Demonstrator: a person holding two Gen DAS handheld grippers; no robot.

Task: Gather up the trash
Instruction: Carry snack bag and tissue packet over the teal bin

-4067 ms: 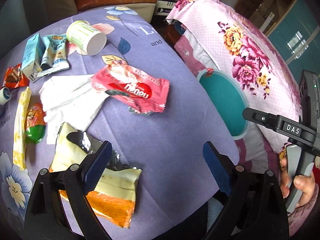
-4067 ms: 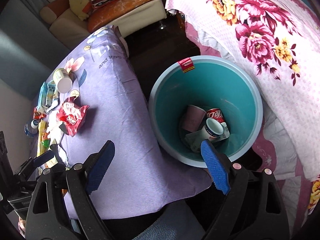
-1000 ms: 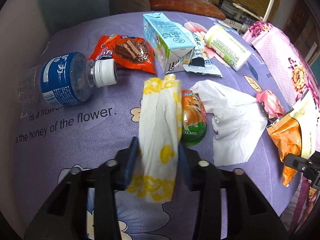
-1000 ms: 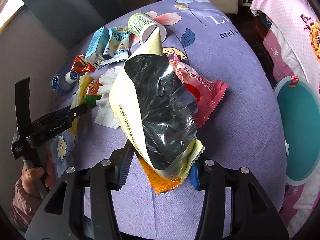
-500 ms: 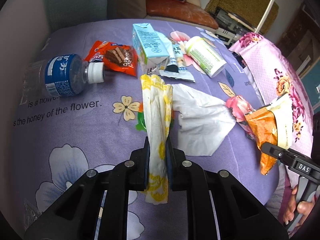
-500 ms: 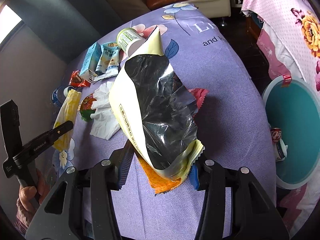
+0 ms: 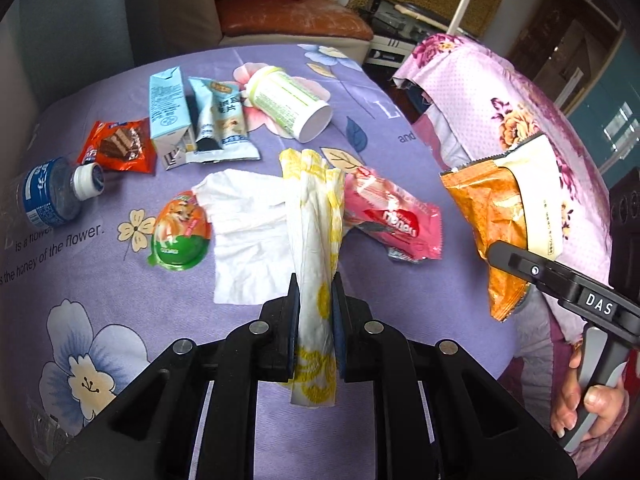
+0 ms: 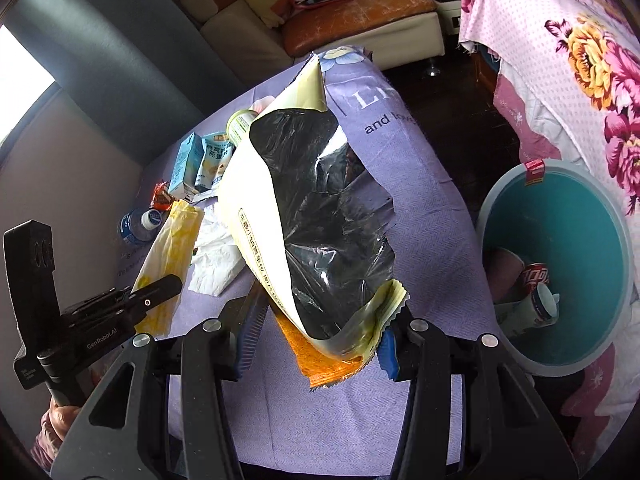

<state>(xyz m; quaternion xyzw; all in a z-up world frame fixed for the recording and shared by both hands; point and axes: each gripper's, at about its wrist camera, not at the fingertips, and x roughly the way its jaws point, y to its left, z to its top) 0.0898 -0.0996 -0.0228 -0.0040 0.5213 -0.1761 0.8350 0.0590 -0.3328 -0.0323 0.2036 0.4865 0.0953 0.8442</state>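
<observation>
Both hands are loaded and the step in hand looks like the carry to the bin [image 8: 500,208], which stands on the floor off the right edge of the table [image 7: 240,360]. The left gripper [image 7: 314,304] has its jaws squeezed nearly together on a white-and-yellow wrapper [image 7: 316,216], which stands up off the cloth from the pads. The right gripper [image 8: 316,340] is partly open, clamped across the bottom of a big foil-lined chip bag [image 8: 312,220] that rises from its jaws. To do this well, I would bring the right one over the bin's mouth first, since it is nearer, and let go only when the bag's whole length is inside the rim; it is light and wide and could catch on the edge. The wrapper is limp, so hold firm until it hangs over the opening. A tissue [image 7: 248,236], pink packet [image 7: 394,220], carton [image 7: 168,112] and bottle [image 7: 48,194] are left on the table.
</observation>
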